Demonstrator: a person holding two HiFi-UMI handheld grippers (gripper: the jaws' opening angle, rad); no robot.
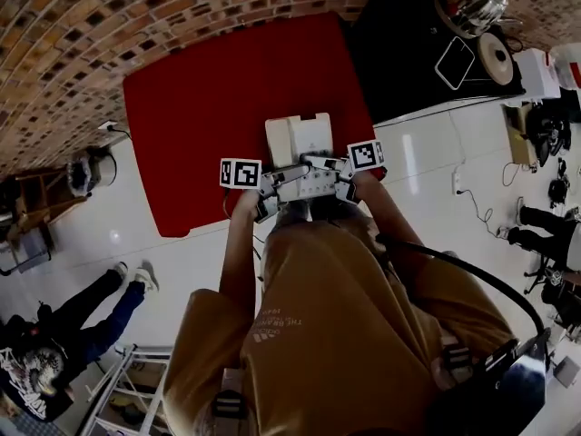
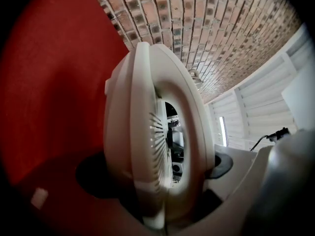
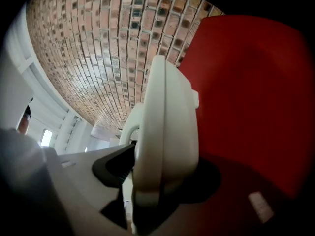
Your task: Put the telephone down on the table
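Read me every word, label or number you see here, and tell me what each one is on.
On the orange shirt: small print on the back, too blurred to read.
On the left marker cube and right marker cube: code squares only, no letters.
On the telephone: no label shows.

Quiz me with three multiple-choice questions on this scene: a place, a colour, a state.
1. Where is the telephone? A on a chair; B between the left gripper and right gripper, over the table; C on a shelf.
2. What colour is the table? A red; B blue; C green.
3. What are the left gripper's fingers doing? A spread wide, empty; B closed on a cup; C closed on the telephone.
Answers: B, the head view shows both grippers holding it there; A, its top is plain red; C, the left gripper view shows them pressing its white body.
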